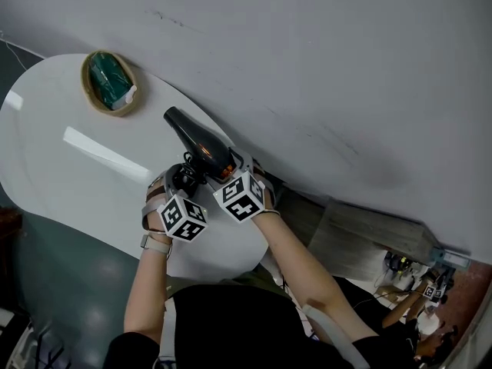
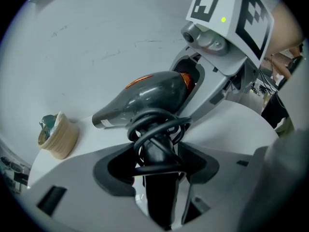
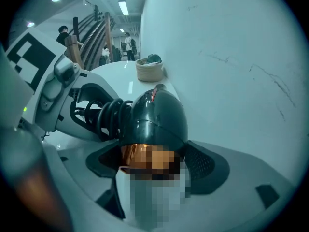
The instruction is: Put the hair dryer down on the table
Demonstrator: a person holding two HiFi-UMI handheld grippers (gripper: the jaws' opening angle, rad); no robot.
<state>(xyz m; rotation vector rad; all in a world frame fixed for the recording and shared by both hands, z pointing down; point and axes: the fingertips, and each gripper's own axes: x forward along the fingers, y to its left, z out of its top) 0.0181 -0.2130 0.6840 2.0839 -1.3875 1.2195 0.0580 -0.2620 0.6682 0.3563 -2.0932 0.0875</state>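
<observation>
A dark grey hair dryer [image 1: 201,146] with a copper ring at its rear is held over the white table [image 1: 69,175], close to the wall, with its nozzle pointing toward the basket. My left gripper [image 1: 187,177] is shut on its black handle [image 2: 159,178], which has the cord wound round it [image 2: 157,124]. My right gripper [image 1: 223,169] is shut on the rear of the body [image 3: 154,120], one pad on each side. Whether the dryer touches the tabletop I cannot tell.
A small woven basket [image 1: 96,98] with a green thing in it stands on the table's far left, also in the left gripper view [image 2: 60,137]. A pale wall [image 1: 307,68] runs along the table's far side. People stand in the distance [image 3: 128,45].
</observation>
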